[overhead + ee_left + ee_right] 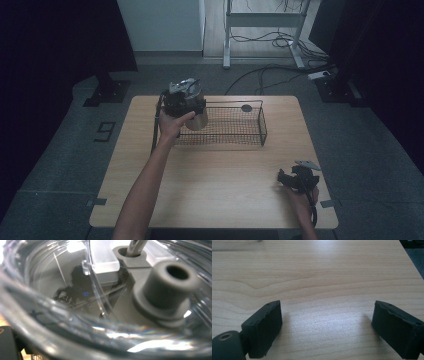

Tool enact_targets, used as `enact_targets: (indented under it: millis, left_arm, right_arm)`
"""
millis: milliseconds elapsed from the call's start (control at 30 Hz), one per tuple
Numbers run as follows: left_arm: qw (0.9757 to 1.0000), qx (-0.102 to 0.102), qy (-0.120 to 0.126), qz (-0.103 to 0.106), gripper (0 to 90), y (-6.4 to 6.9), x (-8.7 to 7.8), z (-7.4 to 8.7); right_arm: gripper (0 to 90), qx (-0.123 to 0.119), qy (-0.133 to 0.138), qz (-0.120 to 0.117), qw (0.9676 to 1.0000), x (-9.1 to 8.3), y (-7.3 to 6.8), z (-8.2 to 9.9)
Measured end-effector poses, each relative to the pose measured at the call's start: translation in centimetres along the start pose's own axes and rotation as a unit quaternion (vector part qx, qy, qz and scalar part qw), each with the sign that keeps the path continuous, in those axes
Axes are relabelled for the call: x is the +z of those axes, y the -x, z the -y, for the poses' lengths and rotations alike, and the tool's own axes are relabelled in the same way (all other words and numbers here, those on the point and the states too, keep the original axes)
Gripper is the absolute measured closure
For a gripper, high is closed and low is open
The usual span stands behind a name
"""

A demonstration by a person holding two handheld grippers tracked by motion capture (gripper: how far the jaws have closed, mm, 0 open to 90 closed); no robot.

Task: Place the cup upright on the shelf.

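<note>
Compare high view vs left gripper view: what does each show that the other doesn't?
High view: the wire basket on the wooden table, the left gripper holding a cup over the basket's left end, the right gripper resting near the right edge. Left gripper view: the clear lid up close, its grey spout and straw. Shared: the cup itself.

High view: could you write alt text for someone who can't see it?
A person's left gripper holds a metal cup at the left end of a wire basket on a wooden table, while the right gripper rests near the table's front right corner.
</note>
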State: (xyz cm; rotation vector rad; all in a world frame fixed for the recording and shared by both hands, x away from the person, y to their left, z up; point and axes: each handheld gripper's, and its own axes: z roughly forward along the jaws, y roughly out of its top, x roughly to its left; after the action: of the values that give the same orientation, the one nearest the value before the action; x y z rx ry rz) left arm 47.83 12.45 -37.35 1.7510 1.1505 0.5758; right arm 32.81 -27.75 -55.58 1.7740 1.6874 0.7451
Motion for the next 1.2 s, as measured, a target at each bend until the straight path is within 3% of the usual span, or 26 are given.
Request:
enact_targets:
  millis: [467, 667, 1200]
  left_arm:
    - [0.9995, -0.001, -0.029, -0.013, 3.6, -0.2, 3.7, 1.7]
    - [0.9990, 0.007, -0.041, -0.016, 3.5, -0.1, 4.7, 2.4]
    - [0.9974, -0.004, -0.071, -0.017, 3.6, -0.2, 6.9, 4.9]
  right_arm:
    - [9.5, -0.001, 0.000, 0.000, 1.0000, 0.0, 0.0, 0.0]
    - [9.6, -0.001, 0.000, 0.000, 1.0000, 0.0, 0.0, 0.0]
    - [9.8, -0.001, 0.000, -0.001, 1.0000, 0.0, 0.0, 0.0]
